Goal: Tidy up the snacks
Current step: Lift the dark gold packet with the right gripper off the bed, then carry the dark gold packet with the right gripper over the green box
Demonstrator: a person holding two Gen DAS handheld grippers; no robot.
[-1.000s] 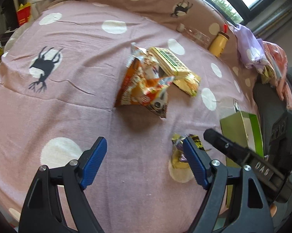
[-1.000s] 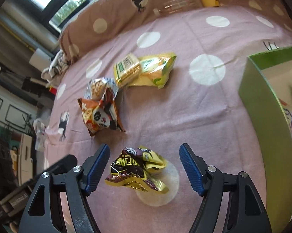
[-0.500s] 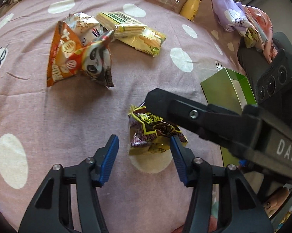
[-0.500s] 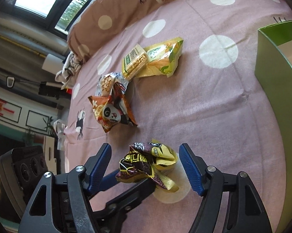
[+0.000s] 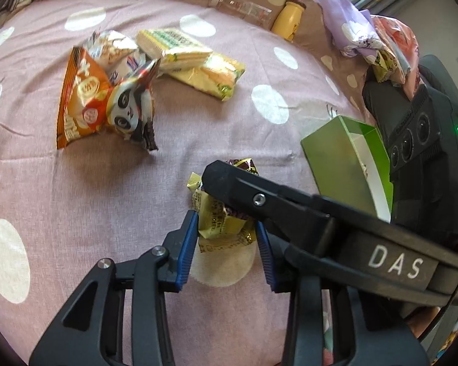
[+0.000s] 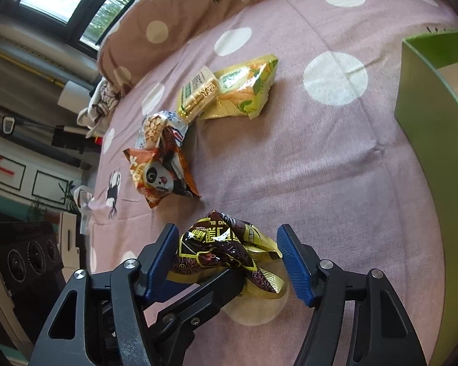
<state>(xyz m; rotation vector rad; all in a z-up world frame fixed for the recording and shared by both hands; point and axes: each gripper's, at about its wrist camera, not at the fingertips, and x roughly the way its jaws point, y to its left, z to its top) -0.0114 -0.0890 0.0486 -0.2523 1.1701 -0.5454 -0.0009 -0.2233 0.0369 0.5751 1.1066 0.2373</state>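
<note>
A crumpled gold and brown snack packet (image 5: 221, 219) (image 6: 225, 250) lies on a white dot of the pink bedspread. My left gripper (image 5: 225, 231) is shut on the packet, both blue pads against it. My right gripper (image 6: 229, 259) is partly open around the same packet; its left pad touches the wrapper, its right pad stands apart. The right gripper's arm crosses the left wrist view and hides part of the packet. An orange panda snack bag (image 5: 107, 103) (image 6: 158, 177) lies further out, with a cracker pack (image 5: 174, 45) (image 6: 197, 94) and a yellow bag (image 5: 213, 76) (image 6: 244, 88) beyond it.
An open green box (image 5: 344, 164) (image 6: 433, 113) stands to the right of the packet. A yellow bottle (image 5: 289, 21) and a clear bottle (image 5: 244, 9) lie against the dotted pillow (image 6: 174, 15) at the back. Crumpled cloth (image 5: 356, 33) is piled at the far right.
My left gripper moved in from the left and closed onto the gold and brown packet. My right gripper narrowed around it from the other side. The other snacks have not moved.
</note>
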